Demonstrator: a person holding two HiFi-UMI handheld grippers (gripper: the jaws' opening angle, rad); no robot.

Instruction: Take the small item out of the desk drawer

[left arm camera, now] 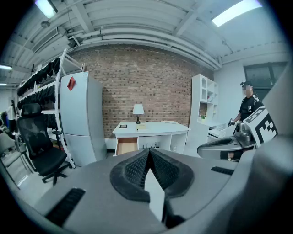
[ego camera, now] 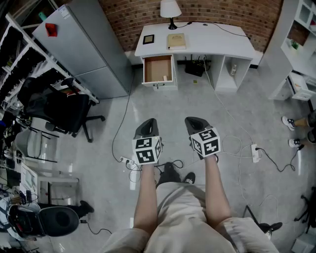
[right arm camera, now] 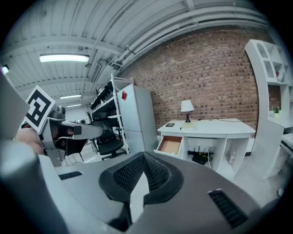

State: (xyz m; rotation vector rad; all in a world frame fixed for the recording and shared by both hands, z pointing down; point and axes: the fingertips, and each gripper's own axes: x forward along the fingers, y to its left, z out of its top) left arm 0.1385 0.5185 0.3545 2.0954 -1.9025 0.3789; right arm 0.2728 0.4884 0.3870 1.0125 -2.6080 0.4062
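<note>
The white desk (ego camera: 217, 37) stands against the brick wall, far ahead of me. Its wooden drawer (ego camera: 158, 68) is pulled open, and a small pale item (ego camera: 165, 78) lies at its front right corner. The drawer (left arm camera: 127, 146) shows small in the left gripper view, and the drawer (right arm camera: 170, 145) also in the right gripper view. My left gripper (ego camera: 149, 122) and right gripper (ego camera: 193, 120) hang side by side over the floor, well short of the desk. The left gripper (left arm camera: 149, 150) is shut on nothing. So is the right gripper (right arm camera: 143, 154).
A lamp (ego camera: 170, 10), a black tablet (ego camera: 148, 39) and a book (ego camera: 176, 41) sit on the desk. A grey cabinet (ego camera: 81, 44) stands to its left, and a black office chair (ego camera: 61, 109) nearer. Cables and a power strip (ego camera: 256, 152) lie on the floor. A person (left arm camera: 247, 108) stands at right.
</note>
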